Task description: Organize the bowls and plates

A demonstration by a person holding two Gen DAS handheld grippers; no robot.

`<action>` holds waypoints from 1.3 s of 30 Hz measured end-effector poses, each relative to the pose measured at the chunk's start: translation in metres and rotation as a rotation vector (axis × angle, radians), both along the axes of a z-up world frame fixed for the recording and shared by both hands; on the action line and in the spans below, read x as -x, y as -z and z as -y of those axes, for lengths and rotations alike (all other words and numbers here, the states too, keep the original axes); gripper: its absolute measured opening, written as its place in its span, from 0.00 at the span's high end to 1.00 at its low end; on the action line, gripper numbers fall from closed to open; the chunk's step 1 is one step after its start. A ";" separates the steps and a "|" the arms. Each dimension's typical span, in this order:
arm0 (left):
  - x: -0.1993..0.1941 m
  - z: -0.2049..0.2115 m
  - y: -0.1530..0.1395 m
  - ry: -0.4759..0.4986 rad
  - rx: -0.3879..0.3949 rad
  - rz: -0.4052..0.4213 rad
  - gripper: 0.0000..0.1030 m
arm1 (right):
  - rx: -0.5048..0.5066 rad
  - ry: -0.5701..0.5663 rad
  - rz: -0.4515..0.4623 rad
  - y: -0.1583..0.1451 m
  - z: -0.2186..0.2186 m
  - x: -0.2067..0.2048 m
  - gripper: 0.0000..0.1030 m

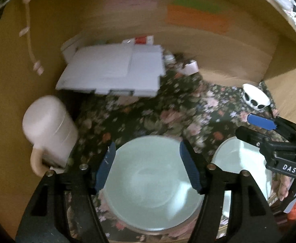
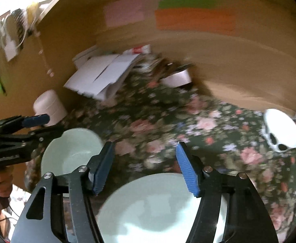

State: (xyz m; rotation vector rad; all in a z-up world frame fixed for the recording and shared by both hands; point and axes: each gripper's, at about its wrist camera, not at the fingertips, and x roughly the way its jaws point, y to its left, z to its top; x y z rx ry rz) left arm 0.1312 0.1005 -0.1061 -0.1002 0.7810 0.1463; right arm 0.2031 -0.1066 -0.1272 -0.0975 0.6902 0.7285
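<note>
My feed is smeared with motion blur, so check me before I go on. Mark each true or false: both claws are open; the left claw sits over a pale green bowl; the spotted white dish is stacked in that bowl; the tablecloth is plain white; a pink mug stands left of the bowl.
1. Both claws are open. True: left claw and right claw both gape.
2. The left claw sits over the pale green bowl. True.
3. The spotted white dish is stacked in that bowl. False: it sits apart, far right.
4. The tablecloth is plain white. False: dark floral.
5. A pink mug stands left of the bowl. True.
</note>
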 end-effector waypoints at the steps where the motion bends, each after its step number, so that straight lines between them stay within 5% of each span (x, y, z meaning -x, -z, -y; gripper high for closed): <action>1: -0.003 0.004 -0.003 0.010 0.001 0.006 0.34 | -0.002 0.022 0.009 -0.003 0.008 -0.004 0.40; 17: -0.106 0.099 -0.029 0.195 -0.029 0.059 0.23 | 0.011 0.329 0.059 -0.018 0.121 -0.067 0.37; 39: -0.225 0.177 0.018 0.322 -0.039 -0.077 0.21 | 0.026 0.626 -0.135 0.060 0.219 -0.166 0.37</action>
